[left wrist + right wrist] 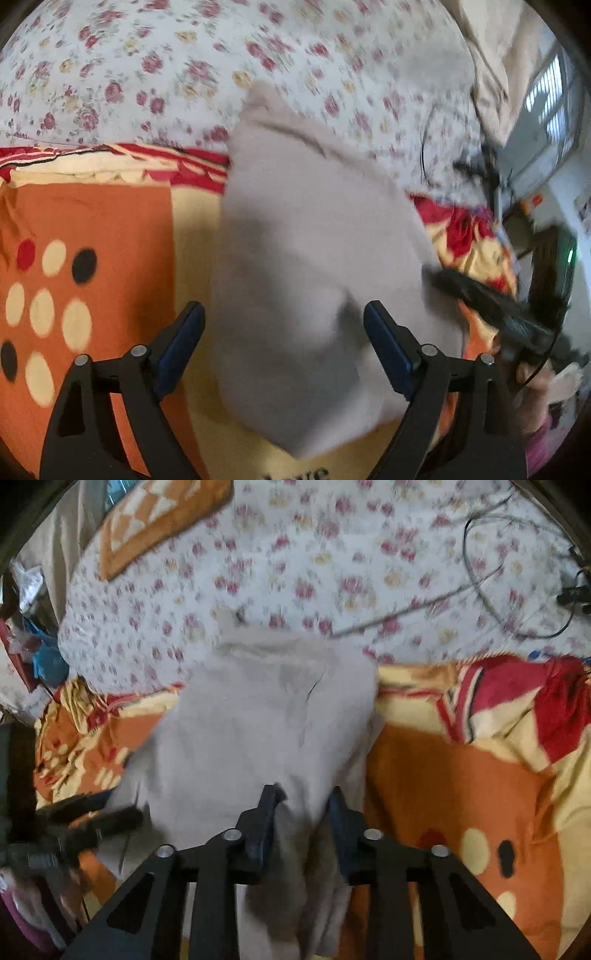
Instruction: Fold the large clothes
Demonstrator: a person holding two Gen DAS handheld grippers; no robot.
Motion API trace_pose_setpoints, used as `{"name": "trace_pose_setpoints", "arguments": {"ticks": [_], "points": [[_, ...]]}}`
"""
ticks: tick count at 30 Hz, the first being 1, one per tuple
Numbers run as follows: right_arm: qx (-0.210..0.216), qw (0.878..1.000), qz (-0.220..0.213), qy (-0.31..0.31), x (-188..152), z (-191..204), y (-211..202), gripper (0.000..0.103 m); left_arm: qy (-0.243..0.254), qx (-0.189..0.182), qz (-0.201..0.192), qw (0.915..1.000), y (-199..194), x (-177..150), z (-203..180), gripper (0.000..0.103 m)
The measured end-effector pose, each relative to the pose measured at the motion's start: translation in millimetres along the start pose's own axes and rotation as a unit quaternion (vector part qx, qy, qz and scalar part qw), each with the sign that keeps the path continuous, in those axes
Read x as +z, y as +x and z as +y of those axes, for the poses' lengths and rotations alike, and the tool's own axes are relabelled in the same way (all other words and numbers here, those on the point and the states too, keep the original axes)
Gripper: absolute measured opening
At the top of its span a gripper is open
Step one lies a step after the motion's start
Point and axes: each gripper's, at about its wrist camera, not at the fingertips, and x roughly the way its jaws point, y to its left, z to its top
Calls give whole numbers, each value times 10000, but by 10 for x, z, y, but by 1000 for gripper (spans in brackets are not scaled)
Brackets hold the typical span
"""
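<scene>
Bed surface: orange spotted blanket (103, 221), floral sheet (147, 66). Pale grey fleece garment (314, 240), partly folded, unfinished. Left gripper (284, 325) wide, empty; right gripper (304, 812) clamping garment.

Open bedding to nine o'clock
Grey garment (310, 258) fills twelve; cables (517, 602) cross at one, orange blanket (103, 221) bare

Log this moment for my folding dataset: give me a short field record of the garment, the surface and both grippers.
garment: grey garment, lying on the bed, partly bunched
surface: orange patterned blanket in front, floral sheet behind
left gripper: open, jaws wide on either side of the cloth, not clamped
right gripper: shut on the garment's near edge, fabric bunched between its jaws
other: black cable on the floral sheet
</scene>
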Motion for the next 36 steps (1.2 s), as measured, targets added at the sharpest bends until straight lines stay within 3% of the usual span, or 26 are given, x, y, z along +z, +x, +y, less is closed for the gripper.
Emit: {"name": "trace_pose_setpoints", "arguments": {"ticks": [1, 4, 6, 7, 8, 9, 10, 11, 13, 15, 18, 22, 23, 24, 26, 27, 28, 30, 33, 36], "points": [[112, 9998, -87, 148, 3, -59, -22, 103, -115, -34, -15, 9999, 30, 36, 54, 97], [643, 9965, 115, 516, 61, -204, 163, 102, -374, -409, 287, 9981, 288, 116, 211, 102], [890, 9940, 333, 532, 106, -252, 389, 102, -508, -650, 775, 9936, 536, 126, 279, 102], [938, 9932, 476, 489, 114, -251, 520, 101, -508, -719, 1027, 9908, 655, 114, 282, 102], [1064, 9915, 576, 470, 110, -240, 604, 98, -353, -704, 1025, 9916, 691, 116, 245, 102], [1364, 9875, 608, 511, 115, -220, 661, 84, 29, -585, 960, 9937, 680, 126, 131, 100], [1634, 9828, 565, 655, 139, -193, 671, 66, 277, -545, 991, 9932, 673, 135, 43, 83], [1536, 9848, 492, 637, 170, -147, 634, 62, 450, -515, 973, 9929, 633, 142, -33, 75], [1507, 9866, 433, 456, 212, -43, 523, 40, 594, -451, 781, 9942, 447, 174, -129, 40], [1768, 9827, 317, 454, 230, 75, 282, 36, 524, -573, 583, 9953, 145, 200, -150, 38], [2184, 9752, 150, 338, 143, 304, -64, 34, 577, -735, 311, 9951, -401, 98, -162, 38], [2624, 9633, 381, 413, -106, 554, -187, 36, 692, -468, 254, 9962, -943, -360, -112, 40], [2527, 9658, 459, 362, -198, 629, -130, 40, 677, -293, 304, 9968, -969, -497, -80, 41], [2329, 9704, 558, 325, -263, 678, -62, 52, 651, -61, 430, 9969, -928, -633, -25, 41], [1308, 9869, 946, 93, -425, 786, 121, 56, 632, 238, 756, 9948, -783, -825, 91, 46], [1155, 9891, 908, -40, -460, 812, 86, 58, 589, 366, 807, 9943, -733, -887, 123, 52], [1087, 9910, 779, -88, -475, 824, -3, 59, 547, 499, 718, 9947, -763, -922, 153, 61], [818, 9953, 481, -193, -471, 887, -280, 61, 484, 851, 362, 9945, -924, -914, 176, 67], [869, 9948, -43, -532, -470, 1116, -727, 61, 557, 1160, -158, 9916, -1110, -837, 121, 78], [1086, 9906, -2, -836, -514, 1392, -735, 61, 573, 1409, -363, 9877, -1066, -761, 82, 80]]}}
